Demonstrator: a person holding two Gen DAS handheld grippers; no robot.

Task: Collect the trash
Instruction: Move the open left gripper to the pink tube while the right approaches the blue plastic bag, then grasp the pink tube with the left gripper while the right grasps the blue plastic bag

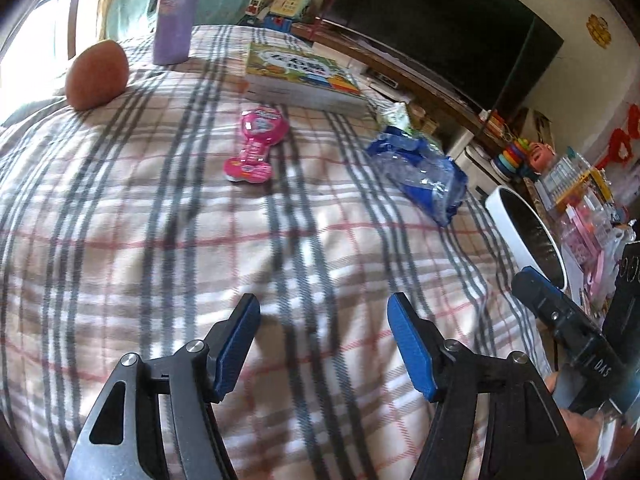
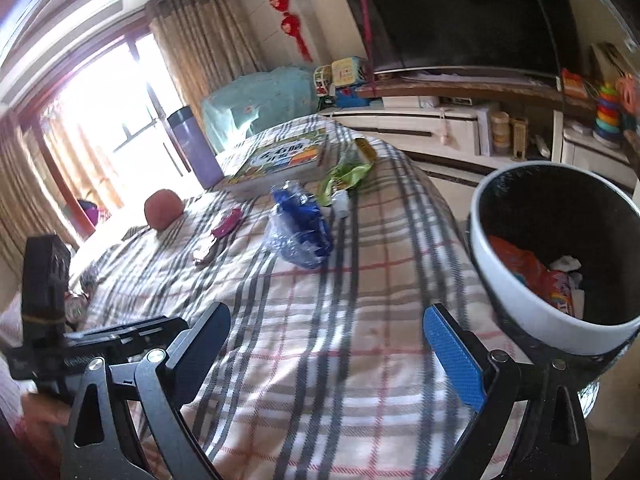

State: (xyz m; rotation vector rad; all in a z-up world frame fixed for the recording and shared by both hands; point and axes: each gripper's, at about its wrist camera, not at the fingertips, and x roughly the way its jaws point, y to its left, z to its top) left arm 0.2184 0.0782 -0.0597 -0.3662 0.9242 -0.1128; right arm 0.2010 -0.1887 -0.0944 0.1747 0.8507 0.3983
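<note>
Both grippers hang empty over the plaid-covered bed [image 1: 160, 240], each with its fingers spread wide and nothing between them. The nearest piece of trash is the crumpled blue-and-clear plastic wrapper [image 1: 420, 172], lying on the cover at about one o'clock from the left gripper [image 1: 324, 344] and well apart from it. From the right gripper [image 2: 328, 344] the same blue wrapper [image 2: 300, 228] sits at roughly eleven to twelve o'clock, also a good reach ahead. Its long axis seems to run away from both grippers toward the far end of the bed, so I judge a grip across its narrow width would suit either pair of fingers.

Beyond it, at about twelve o'clock in the right view, lies a green wrapper [image 2: 346, 176] near the picture book [image 2: 280, 156]. The white-rimmed bin [image 2: 532, 264], already holding some orange packaging, stands just off the bed's edge at two o'clock from the right gripper, so I would say the right gripper is better placed for the carry. The pink toy [image 1: 256, 144], reddish ball [image 1: 96, 74] and purple bottle [image 1: 174, 16] look like keepers, not trash.
</note>
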